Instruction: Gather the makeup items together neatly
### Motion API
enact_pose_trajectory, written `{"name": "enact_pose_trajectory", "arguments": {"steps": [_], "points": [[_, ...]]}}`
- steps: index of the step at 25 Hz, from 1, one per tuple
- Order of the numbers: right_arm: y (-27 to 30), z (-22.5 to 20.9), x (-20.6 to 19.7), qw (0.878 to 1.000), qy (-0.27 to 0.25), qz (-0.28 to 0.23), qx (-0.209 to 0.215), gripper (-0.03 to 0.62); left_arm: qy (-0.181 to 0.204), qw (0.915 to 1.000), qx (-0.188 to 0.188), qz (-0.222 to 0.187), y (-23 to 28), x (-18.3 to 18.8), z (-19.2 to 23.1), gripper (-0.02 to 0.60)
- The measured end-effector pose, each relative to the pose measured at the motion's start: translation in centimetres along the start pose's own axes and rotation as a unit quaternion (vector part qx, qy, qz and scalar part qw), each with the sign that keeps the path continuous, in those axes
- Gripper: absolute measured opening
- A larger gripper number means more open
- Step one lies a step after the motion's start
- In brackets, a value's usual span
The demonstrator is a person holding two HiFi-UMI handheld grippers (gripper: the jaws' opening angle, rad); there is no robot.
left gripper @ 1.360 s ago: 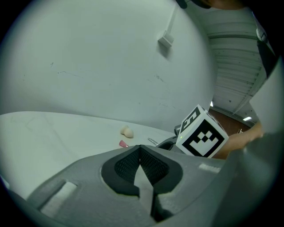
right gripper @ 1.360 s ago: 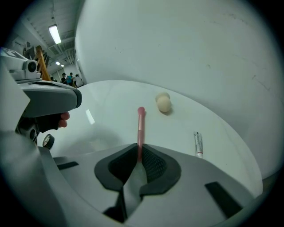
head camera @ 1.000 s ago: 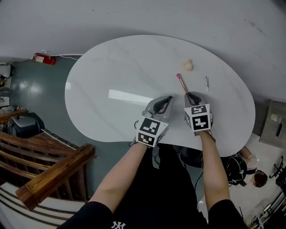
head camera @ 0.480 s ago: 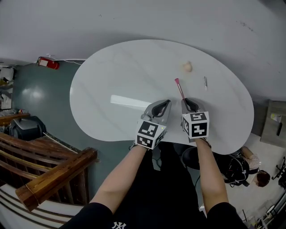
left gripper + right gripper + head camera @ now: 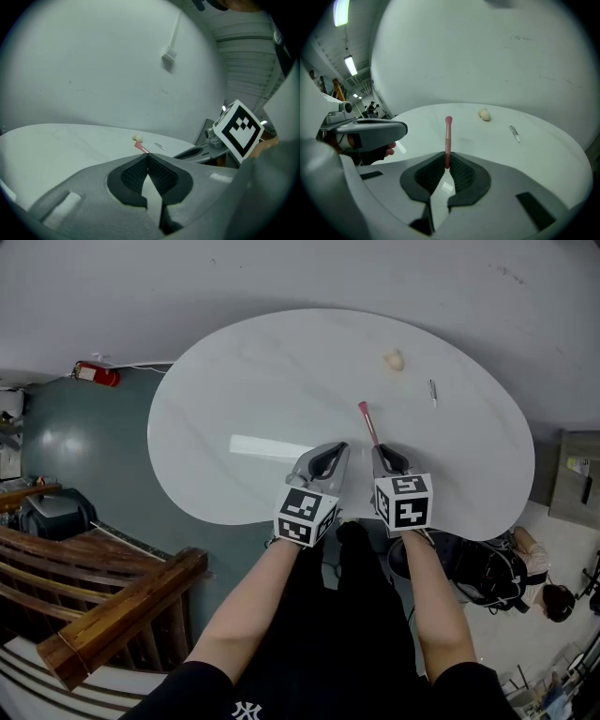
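Pinching the near end of the pink brush (image 5: 448,138) between the pads of the right gripper (image 5: 447,164), seemingly lifting it clear of the near part of the white table (image 5: 234,381), tip pointing toward the far side. Holding the left gripper (image 5: 148,157) pressed together on nothing, just to the left. Leaving the beige sponge (image 5: 394,360) and the thin silver stick (image 5: 432,392) lying near each other at the far right.

Probably risking a swing or drop of the brush on a quick turn, gripping only its very end with most of the length free. Possibly knocking the sponge or rolling the stick away when setting the brush down beside them.
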State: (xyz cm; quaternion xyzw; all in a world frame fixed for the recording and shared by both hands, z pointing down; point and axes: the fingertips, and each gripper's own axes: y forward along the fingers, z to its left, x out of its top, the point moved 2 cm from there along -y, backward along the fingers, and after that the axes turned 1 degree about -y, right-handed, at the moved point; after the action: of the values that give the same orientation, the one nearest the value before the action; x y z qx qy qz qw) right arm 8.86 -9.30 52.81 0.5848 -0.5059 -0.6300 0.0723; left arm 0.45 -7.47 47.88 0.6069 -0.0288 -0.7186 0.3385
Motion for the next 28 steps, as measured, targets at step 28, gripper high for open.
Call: {"name": "enact_pose_trajectory", "arguments": {"steps": [28], "points": [[0.7,11.6,-7.7,0.997,0.072,-0.005,-0.012,0.043,0.010,0.9990,-0.040,0.015,-7.4,-3.5,2.7,0.008]]}}
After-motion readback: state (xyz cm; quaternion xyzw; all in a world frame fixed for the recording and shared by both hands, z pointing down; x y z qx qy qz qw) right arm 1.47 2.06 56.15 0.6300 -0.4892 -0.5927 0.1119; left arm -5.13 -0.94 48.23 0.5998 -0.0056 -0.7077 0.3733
